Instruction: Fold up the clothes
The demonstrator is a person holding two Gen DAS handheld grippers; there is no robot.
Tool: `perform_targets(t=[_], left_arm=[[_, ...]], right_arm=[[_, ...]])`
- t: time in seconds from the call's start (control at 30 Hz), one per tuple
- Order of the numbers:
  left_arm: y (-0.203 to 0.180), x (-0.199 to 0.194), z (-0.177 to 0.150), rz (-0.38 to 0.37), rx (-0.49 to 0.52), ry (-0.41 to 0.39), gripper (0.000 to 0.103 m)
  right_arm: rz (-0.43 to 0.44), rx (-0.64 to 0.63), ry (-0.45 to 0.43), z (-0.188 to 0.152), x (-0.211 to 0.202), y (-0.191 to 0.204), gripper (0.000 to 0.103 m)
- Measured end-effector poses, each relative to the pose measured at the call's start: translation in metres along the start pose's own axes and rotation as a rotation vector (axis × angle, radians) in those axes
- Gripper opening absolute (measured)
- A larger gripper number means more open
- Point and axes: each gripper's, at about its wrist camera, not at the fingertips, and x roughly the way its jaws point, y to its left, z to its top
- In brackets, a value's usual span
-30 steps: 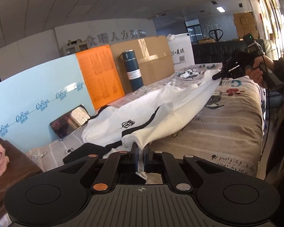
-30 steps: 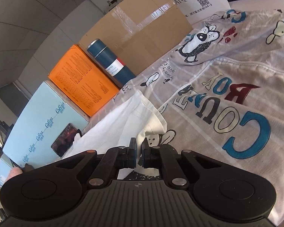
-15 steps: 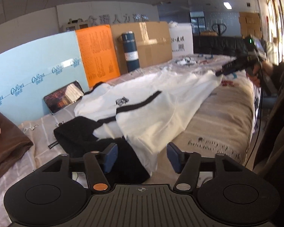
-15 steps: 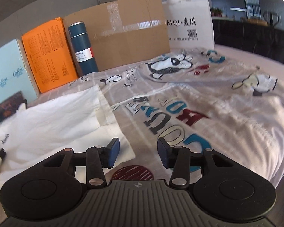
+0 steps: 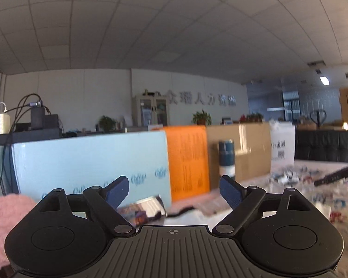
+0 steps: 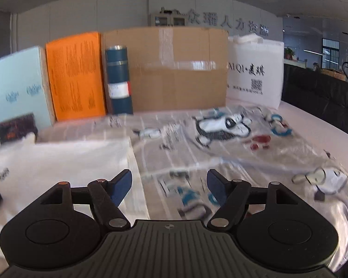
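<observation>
White cotton garment (image 6: 58, 159) lies flat on the cartoon-printed bedsheet (image 6: 232, 153), ahead and left of our right tongs (image 6: 169, 183), which gape with nothing between them. Our left tongs (image 5: 174, 189) are spread and released too, raised toward the pale blue board (image 5: 88, 159) and orange box (image 5: 188, 157)

Daylight pours in from the right, the room dim overhead. Everything beyond the left gripper (image 5: 174, 190) smears with motion blur; fisheye bends edges, corners go black.
</observation>
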Motion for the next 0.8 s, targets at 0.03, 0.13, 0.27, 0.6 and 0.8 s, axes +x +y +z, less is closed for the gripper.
perform_targets(t=[0.03, 0.13, 0.27, 0.6, 0.8], left_arm=[[0.007, 0.012, 0.011, -0.010, -0.032, -0.016, 0.089], [0.024, 0.065, 0.032, -0.014, -0.088, 0.015, 0.089], [0.040, 0.139, 0.013, -0.049, -0.194, 0.148, 0.089], [0.057, 0.233, -0.094, -0.192, -0.438, 0.443, 0.088], [0.039, 0.243, -0.132, -0.349, -0.395, 0.561, 0.088]], right_arm=[[0.051, 0.013, -0.019, 0.013, 0.002, 0.004, 0.070], [0.206, 0.054, -0.074, 0.051, 0.011, 0.016, 0.073], [0.422, 0.113, -0.019, 0.085, 0.058, 0.062, 0.078], [0.660, 0.273, 0.346, 0.073, 0.237, 0.170, 0.079], [0.704, 0.272, 0.470, 0.053, 0.300, 0.209, 0.079]])
